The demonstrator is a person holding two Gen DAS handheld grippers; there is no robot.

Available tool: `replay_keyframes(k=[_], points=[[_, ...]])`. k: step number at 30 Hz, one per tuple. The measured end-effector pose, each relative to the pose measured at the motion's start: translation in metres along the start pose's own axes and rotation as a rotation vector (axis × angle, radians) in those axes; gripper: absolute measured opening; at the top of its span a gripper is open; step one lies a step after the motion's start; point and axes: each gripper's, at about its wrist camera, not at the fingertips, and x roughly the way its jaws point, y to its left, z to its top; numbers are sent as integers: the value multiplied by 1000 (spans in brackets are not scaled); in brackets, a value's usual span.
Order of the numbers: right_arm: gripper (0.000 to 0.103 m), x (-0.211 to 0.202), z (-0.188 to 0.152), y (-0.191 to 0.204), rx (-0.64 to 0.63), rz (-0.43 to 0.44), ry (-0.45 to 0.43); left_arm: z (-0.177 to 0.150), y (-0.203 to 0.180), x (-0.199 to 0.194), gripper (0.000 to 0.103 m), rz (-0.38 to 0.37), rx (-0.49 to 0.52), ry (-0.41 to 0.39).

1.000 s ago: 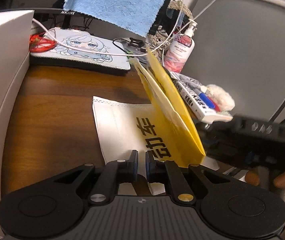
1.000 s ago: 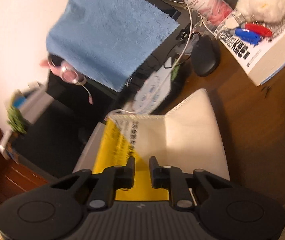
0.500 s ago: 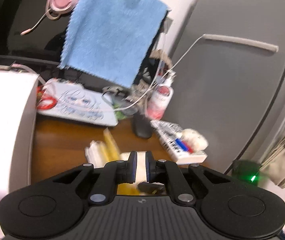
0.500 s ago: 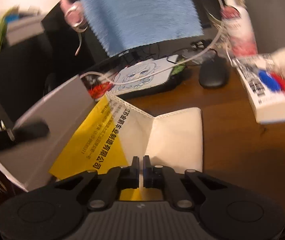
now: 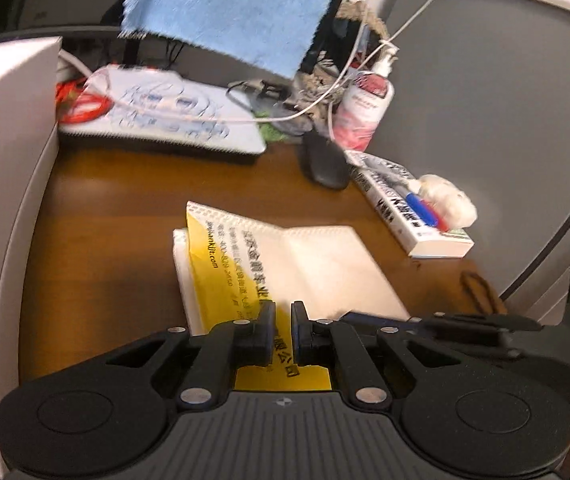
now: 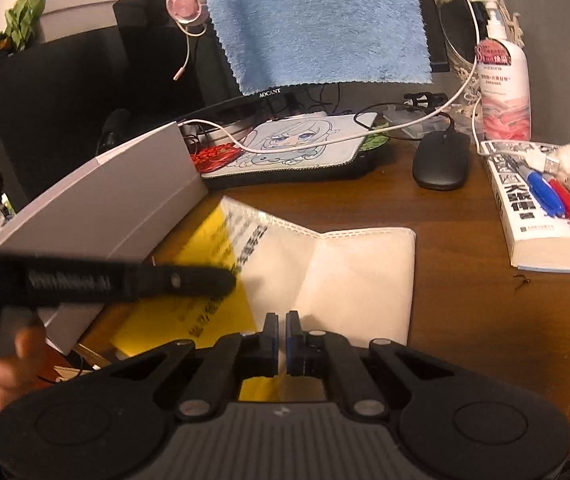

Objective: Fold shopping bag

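The yellow-and-white folded shopping bag lies on the brown wooden desk — left gripper and right gripper fingers nearly together, a thin gap showing, over its near edge.

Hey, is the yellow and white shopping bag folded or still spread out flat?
Folded: the shopping bag lies on the desk with its yellow printed flap doubled over the white layer, a crease down its middle.

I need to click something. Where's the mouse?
The black mouse sits on the desk at the back right, between the mouse pad and the book, in front of the pump bottle.
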Motion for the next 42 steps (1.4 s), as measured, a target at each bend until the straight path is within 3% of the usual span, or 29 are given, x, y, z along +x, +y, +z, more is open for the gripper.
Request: replay_keyframes(k=[5,7,9,11,12,13,17,20,26,29,33,35,36,42], points=[[1,-2,1,-7,55,33,-2,-6,4,1,8,-7,-12,-4],[9,-11,3,-13,103,62,-28,-8,2,1,6,1,2,-11],[10,-23,6,-21,158,83,-74,-8,2,1,6,1,-1,-14],[22,-40,8,-31,217,81,-146,-7,5,2,6,-8,-17,-10],[35,-45,8,-37,241,72,-163,-7,7,2,6,-16,-29,-8],[41,-49,7,-43,265,63,-176,-6,9,2,6,-23,-41,-6],[41,-46,2,-64,363,84,-146,-7,11,2,6,-30,-56,-6],[41,-37,-4,-76,432,149,-123,-7,7,2,6,-18,-41,-7],[38,-30,-10,-85,476,186,-130,-6,10,2,6,-24,-55,-3],[35,-27,-9,-88,471,165,-110,-6,10,2,6,-24,-54,-3],[27,-24,-10,-89,487,208,-111,-6,9,3,6,-23,-56,-1],[20,-24,-10,-86,481,223,-120,-5,10,4,6,-26,-62,3],[10,-24,-9,-84,472,230,-126,-5,9,4,6,-28,-63,5],[8,-36,-3,-77,430,163,-168,0,0,11,6,-88,-62,24]])
